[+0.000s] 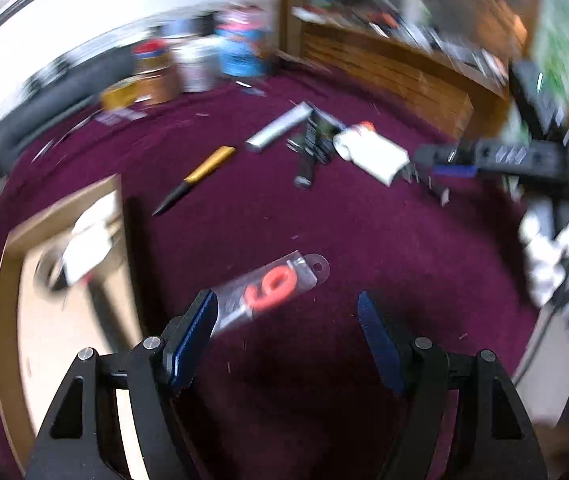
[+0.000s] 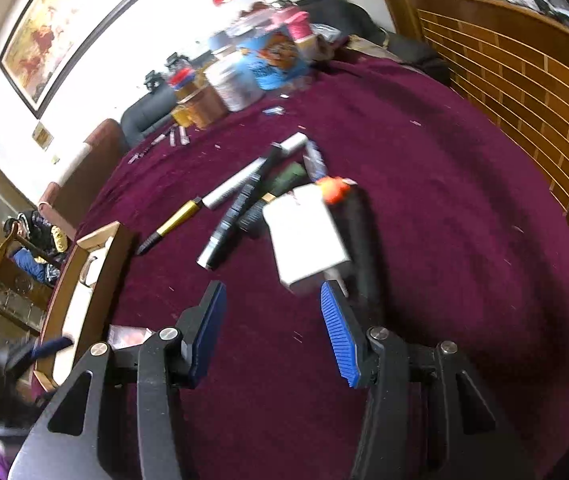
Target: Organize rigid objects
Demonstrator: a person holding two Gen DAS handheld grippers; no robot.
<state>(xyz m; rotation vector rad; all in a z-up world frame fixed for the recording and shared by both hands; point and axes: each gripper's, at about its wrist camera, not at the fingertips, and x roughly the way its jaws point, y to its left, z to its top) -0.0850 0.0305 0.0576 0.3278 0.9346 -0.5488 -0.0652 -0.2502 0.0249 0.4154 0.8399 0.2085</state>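
Both claws gape empty: left claw (image 1: 288, 320) near a clear packet (image 1: 272, 286) with red contents.

A matt, napped maroon cloth (image 2: 424, 208) covers the table, flecked with pale lint, and on it lie a brushed silver metal tube (image 2: 236, 186), a pen (image 2: 172, 222) with a satin gold barrel and matt black tip, and a smooth white plastic charger (image 2: 304, 236) with a faint sheen. The clear plastic packet (image 1: 272, 286) looks glossy, with a red piece inside, while the wooden tray (image 2: 102, 240) has a smooth light-brown rim and pale inner lining. The grippers' fingers (image 2: 200, 336) are matt black plastic with ribbed blue pads (image 2: 338, 332) and shiny metal pins.
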